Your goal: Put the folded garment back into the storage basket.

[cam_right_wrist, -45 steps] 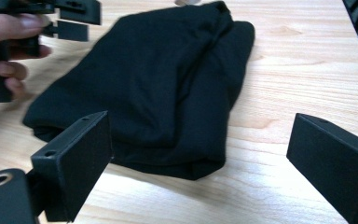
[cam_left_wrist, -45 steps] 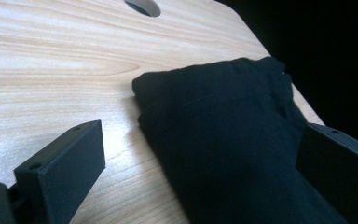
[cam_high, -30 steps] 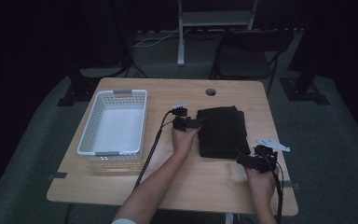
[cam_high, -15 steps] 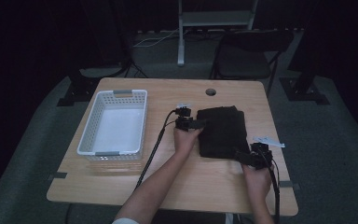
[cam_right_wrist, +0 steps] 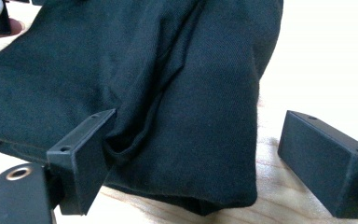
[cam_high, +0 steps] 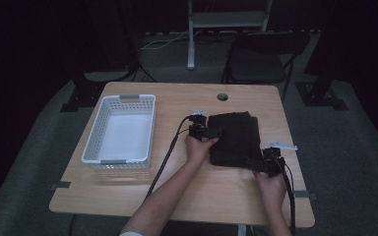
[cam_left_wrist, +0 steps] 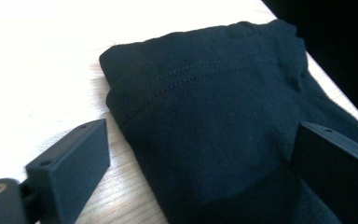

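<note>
Folded black garment (cam_high: 235,138) lay flat on the bench (cam_high: 177,196), right of centre, stitched seams up. It sat squared and compact, probably so that both ends could be taken at once and the bundle lifted without unfolding.

Left hand-held gripper (cam_high: 203,132) was at the garment's left edge. In the left gripper view its jaws stood wide apart and straddled the near corner of the fold, one jaw over bare wood, the other over the cloth (cam_left_wrist: 214,121). It gripped nothing.

Right hand-held gripper (cam_high: 268,162) was at the garment's near right corner. In the right gripper view its jaws were likewise wide open: one touched the fabric (cam_right_wrist: 177,93) at a crease, the other stood off to the side above the wood. Nothing was clamped there either.

White slatted basket (cam_high: 98,147) stood empty at the bench's left side, well apart from the garment; judged the likely destination. A small pale item (cam_high: 280,146) lay just beyond the right hand-held gripper; too small to identify.
</note>
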The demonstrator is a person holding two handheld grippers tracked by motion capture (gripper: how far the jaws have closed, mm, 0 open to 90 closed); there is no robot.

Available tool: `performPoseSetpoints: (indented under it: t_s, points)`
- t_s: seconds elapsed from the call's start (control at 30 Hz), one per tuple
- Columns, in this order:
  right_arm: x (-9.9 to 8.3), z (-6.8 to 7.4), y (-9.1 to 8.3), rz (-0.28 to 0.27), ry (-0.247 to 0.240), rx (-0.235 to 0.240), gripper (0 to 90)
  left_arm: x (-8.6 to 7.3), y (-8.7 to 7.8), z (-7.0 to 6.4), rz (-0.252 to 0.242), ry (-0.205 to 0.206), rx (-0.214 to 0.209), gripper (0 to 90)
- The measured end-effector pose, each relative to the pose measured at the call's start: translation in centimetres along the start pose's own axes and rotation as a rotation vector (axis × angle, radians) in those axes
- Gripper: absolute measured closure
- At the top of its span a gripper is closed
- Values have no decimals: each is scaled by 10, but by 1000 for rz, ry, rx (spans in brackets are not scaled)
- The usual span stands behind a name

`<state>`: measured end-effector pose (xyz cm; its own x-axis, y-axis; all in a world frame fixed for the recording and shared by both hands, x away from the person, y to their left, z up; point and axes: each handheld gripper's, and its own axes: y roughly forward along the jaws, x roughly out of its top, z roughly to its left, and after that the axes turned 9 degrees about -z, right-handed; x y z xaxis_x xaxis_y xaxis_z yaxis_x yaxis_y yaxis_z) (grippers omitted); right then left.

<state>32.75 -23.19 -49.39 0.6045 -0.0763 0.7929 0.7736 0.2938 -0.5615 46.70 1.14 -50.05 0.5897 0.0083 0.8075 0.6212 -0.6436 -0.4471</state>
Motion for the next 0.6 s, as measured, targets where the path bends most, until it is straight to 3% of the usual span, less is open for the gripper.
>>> performPoseSetpoints:
  t_s: [0.03, 0.07, 0.17, 0.33, 0.37, 0.4, 0.43, 0.5, 0.53, 0.6]
  points:
    - [0, 1, 0, -1, -6, -1, 120, -1, 0, -1, 4, 9, -8, 68]
    - [-1, 1, 1, -1, -25, 0, 120, -1, 0, -1, 5, 5, -34, 140]
    - [-3, 4, 1, -5, -44, 12, 120, -2, -1, -3, 13, 23, -39, 248]
    - [-1, 10, 4, 14, -73, 45, 152, -4, -1, -1, 24, 3, -69, 437]
    - [1, 11, 3, 22, -69, 79, 236, -4, -1, 0, 23, -12, -78, 448]
    - [1, 11, 3, 22, -69, 79, 236, -4, -1, 0, 23, -12, -78, 474]
    - [1, 10, 2, 22, -56, 91, 327, -4, -3, 2, 21, -35, -97, 506]
    - [1, 9, 2, 23, -44, 96, 353, -4, -3, 3, 21, -53, -112, 531]
    - [2, 6, 1, 26, -26, 110, 445, -5, -4, 4, 17, -72, -122, 588]
    - [2, 5, 1, 26, -17, 118, 488, -5, -5, 5, 12, -79, -132, 621]
